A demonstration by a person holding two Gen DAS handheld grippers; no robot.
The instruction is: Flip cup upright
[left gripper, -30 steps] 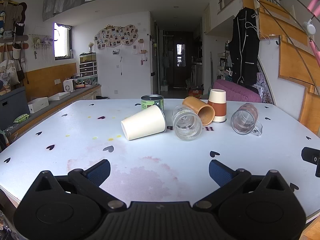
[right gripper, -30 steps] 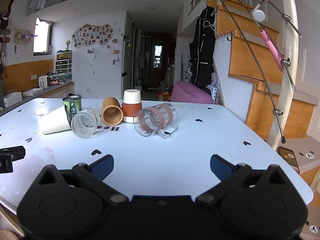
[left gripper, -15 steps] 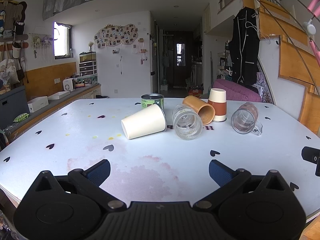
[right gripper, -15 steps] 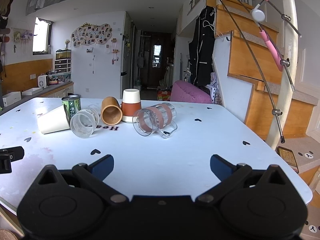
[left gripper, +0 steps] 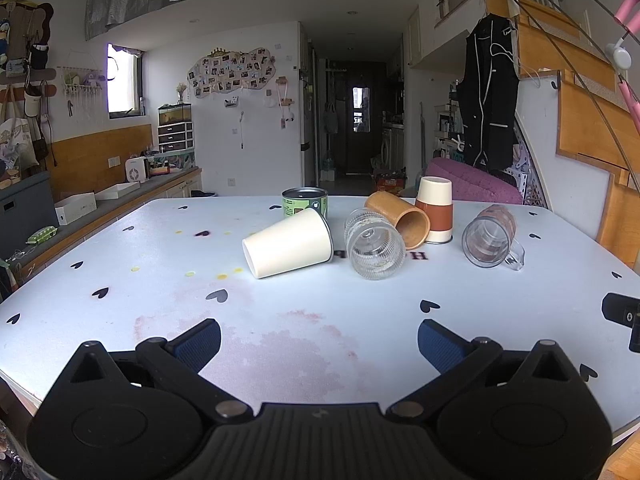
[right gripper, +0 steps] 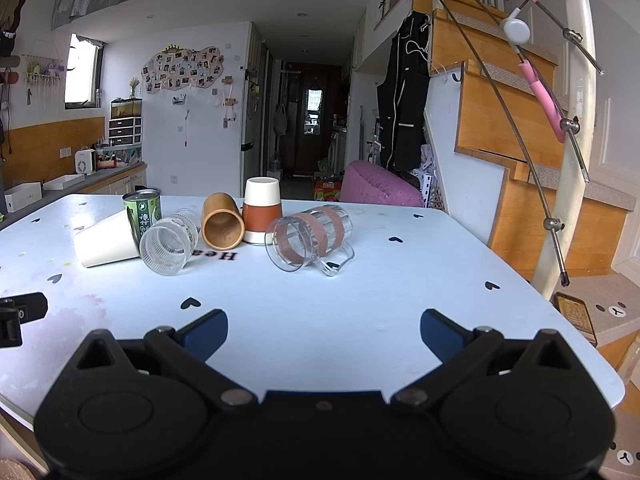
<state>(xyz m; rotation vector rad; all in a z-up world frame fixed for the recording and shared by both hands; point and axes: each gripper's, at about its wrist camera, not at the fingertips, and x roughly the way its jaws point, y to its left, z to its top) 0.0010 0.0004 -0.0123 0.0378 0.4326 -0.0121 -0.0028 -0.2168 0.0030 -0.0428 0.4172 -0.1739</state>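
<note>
White worktop (left gripper: pixel 120 264), black hearts dotted across it, and a whole row of cups waiting well ahead of both claws. Left claw (left gripper: pixel 319 338) hangs low over the near edge, jaws spread wide, nothing between them. Right claw (right gripper: pixel 323 330) is the same: wide open, empty, well short of the cups.

Look at the line-up. A cream paper cup (left gripper: pixel 289 243) lies on its side, mouth towards the left camera, leaning against an upright green tin (left gripper: pixel 305 202). Just beside it a ribbed glass (left gripper: pixel 374 243) is also tipped over, then a wooden cup (left gripper: pixel 401 218) on its side, a cream-and-rust cup (left gripper: pixel 435 209) standing mouth down, and off to the right a clear mug (right gripper: pixel 310 237) with brown bands, on its side with the handle against the worktop.

Which cup goes first I cannot tell; nothing is touched yet. The clear mug sits nearest the right claw and apart from the rest, so it looks the easy pick. The tidy way, I'd say: come in level, close across the body near the middle, not the rim, lift a touch so the handle clears, then roll the wrist until the mouth faces up and set it down flat. Glass and plastic may slip, so a firm, centred grip matters.
</note>
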